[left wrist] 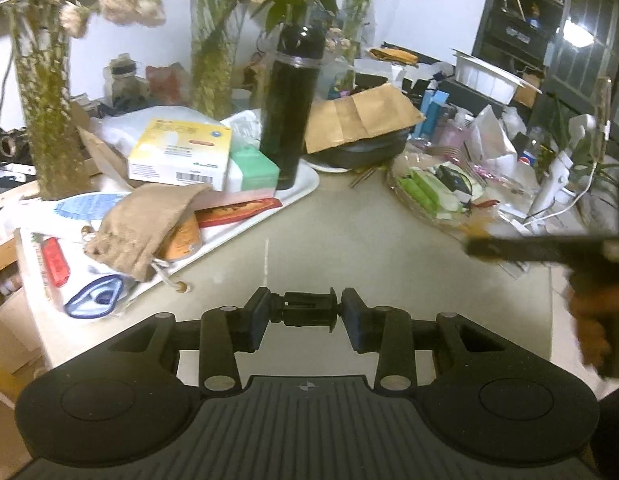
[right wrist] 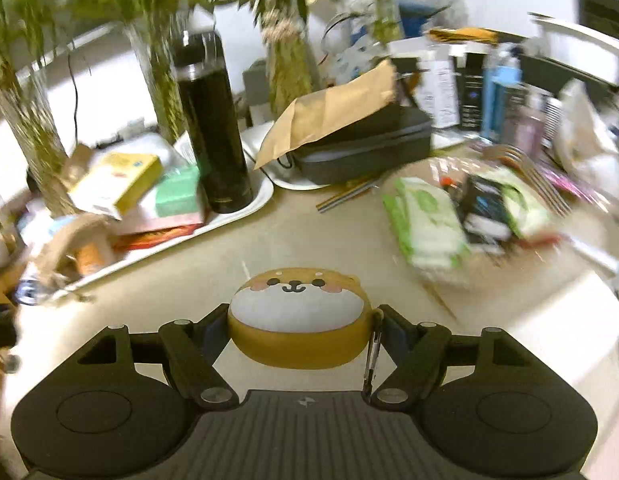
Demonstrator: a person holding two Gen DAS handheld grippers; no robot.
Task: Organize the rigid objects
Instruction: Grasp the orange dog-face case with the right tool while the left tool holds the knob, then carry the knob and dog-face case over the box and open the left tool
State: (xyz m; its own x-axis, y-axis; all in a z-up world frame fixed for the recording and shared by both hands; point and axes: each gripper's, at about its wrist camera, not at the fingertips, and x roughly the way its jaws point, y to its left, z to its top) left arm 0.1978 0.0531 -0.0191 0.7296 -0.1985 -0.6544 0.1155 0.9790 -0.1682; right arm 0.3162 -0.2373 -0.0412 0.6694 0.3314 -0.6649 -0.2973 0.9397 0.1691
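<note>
A small black clamp-like part (left wrist: pixel 307 309) is gripped between the narrowly set pads of the left tool (left wrist: pixel 305 312) above the pale tabletop (left wrist: pixel 349 240). A round dog-faced case (right wrist: pixel 300 316) with a carabiner is clamped in the right tool (right wrist: pixel 300 334), near the white tray (right wrist: pixel 245 204).

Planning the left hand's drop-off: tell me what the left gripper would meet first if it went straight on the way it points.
Probably bare tabletop: the left gripper, shut on a small black clamp, aims down between the white tray and the snack dish. Depth is uncertain.
</note>
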